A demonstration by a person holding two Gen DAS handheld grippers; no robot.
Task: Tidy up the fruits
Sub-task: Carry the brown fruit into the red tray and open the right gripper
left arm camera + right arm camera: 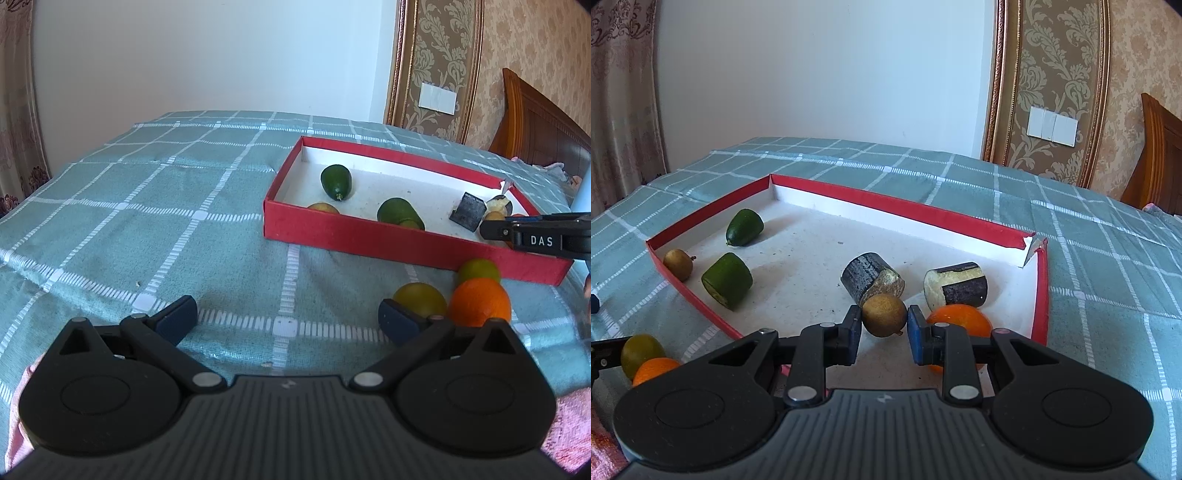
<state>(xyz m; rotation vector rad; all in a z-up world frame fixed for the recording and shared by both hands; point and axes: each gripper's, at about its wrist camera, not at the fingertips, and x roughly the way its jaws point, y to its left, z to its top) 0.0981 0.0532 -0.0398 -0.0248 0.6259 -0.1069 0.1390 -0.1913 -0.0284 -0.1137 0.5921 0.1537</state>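
Clenched between the right gripper (880,328) fingers, the small round brown fruit (884,314) is held over the red cardboard box's (1040,295) near-right floor, beside an orange (960,320), while the released left gripper (288,319) is kept outside.

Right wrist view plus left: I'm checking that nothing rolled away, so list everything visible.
red box: one, red, white inside, on the bed cover
green pieces: two, green, box's left part
brown fruit: two, brown; one by the box's left wall, one gripped
dark cylinders: two, blackish, mid-box
oranges: two, orange; one inside the box, one outside
yellow-green fruit: two, beside the outside orange
bed cover: one, teal checked
left gripper: open, over the cover
right gripper: shut on brown fruit
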